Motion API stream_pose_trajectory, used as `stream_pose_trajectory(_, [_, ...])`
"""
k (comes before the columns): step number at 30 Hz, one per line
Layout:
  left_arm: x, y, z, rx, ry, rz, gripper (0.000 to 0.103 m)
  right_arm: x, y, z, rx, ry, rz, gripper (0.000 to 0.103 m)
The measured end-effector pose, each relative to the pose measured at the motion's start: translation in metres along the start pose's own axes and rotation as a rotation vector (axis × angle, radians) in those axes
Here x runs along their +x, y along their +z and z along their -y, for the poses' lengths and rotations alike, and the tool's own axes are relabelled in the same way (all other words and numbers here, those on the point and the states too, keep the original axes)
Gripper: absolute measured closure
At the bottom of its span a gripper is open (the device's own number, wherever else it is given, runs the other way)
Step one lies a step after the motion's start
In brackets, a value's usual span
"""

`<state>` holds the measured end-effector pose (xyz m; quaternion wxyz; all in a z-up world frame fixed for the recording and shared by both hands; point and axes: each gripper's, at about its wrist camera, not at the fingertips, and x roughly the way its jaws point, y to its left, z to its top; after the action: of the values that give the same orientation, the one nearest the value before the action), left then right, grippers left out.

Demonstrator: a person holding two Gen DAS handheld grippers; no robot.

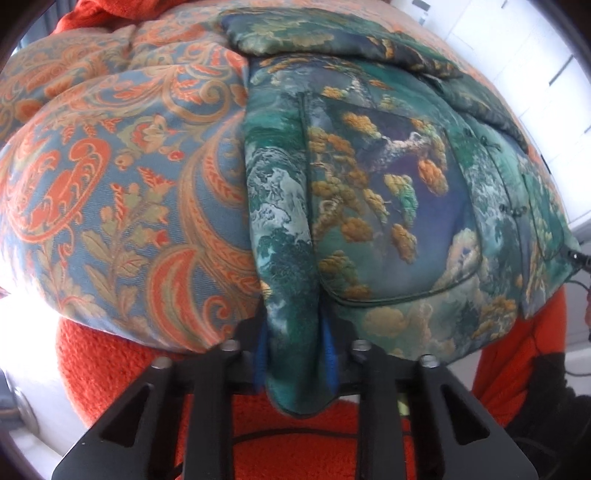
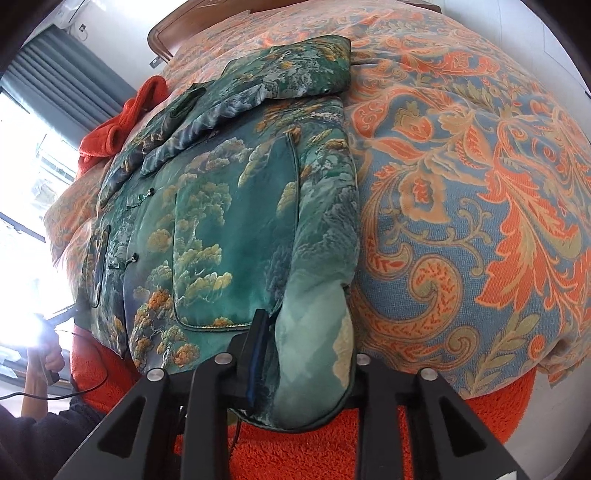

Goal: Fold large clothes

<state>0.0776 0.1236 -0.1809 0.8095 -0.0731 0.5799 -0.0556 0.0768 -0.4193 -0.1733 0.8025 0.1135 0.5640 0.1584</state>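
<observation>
- Green jacket (image 1: 369, 192), padded, printed with trees and clouds, lies spread front-up on a bed; patch pockets and knot buttons visible.
- Bedcover (image 1: 122, 177): blue-grey with orange paisley. Jacket sits on it, its hem at the near edge of the bed.
- Orange fleece blanket (image 1: 122, 354) hangs below the bedcover at the near edge, under the jacket hem; more of the same orange fabric is bunched at the far left in the right wrist view.
- Jacket sleeves are folded in across the upper chest at the far end; one sleeve (image 2: 295, 70) lies crosswise near the collar.
- Left gripper (image 1: 297, 363): jaws clenched on one near hem corner of the jacket; a thick fold of green cloth fills the gap between the blue pads (image 1: 260, 354).
- Right gripper (image 2: 303, 354): jaws clenched on the other near hem corner; the puffed fold bulges between the fingers, one blue pad pressed to its left side.
- Both grippers point steeply down at the bed edge.
- Person's hand (image 2: 48, 360) holding the other gripper's handle shows at the left in the right wrist view, with a cable trailing.
- Wooden headboard (image 2: 173, 33) at the far end; window with a grey curtain at far left.
</observation>
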Motion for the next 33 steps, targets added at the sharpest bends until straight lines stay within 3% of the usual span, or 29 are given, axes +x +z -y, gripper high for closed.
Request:
stream_pose_trajectory(1, [0.001,0.001,0.005,0.002,0.001,0.000,0.089,-0.001,0.000,-0.002,-0.009,-0.001,0.001,0.086])
stream_pose_trajectory(7, [-0.015,-0.005,0.018,0.048,0.013,0.006,0.094,-0.013,-0.005,-0.016,-0.069,-0.024,0.007,0.092])
stream_pose_trajectory(13, [-0.031,-0.044,0.014,0.073,0.002,-0.063,0.094,-0.026,-0.031,-0.014,-0.087,-0.024,-0.055,0.092])
stream_pose_trajectory(16, [-0.032,-0.048,0.009,0.023,-0.038,-0.080,0.094,-0.022,-0.046,-0.011,-0.073,-0.023,-0.097,0.093])
stream_pose_trajectory(19, [-0.055,-0.033,-0.002,-0.066,-0.152,-0.045,0.095,-0.026,-0.044,-0.006,-0.011,0.022,-0.087,0.094])
stream_pose_trajectory(24, [-0.112,0.014,-0.021,-0.155,-0.312,0.105,0.095,-0.074,0.010,-0.014,0.051,0.239,0.060,0.094])
stream_pose_trajectory(27, [-0.136,0.057,-0.031,-0.193,-0.368,0.196,0.095,-0.102,0.053,-0.022,0.029,0.295,0.159,0.094])
stream_pose_trajectory(33, [-0.132,0.157,-0.040,-0.219,-0.343,0.300,0.095,-0.103,0.172,-0.018,0.068,0.312,0.312,0.094])
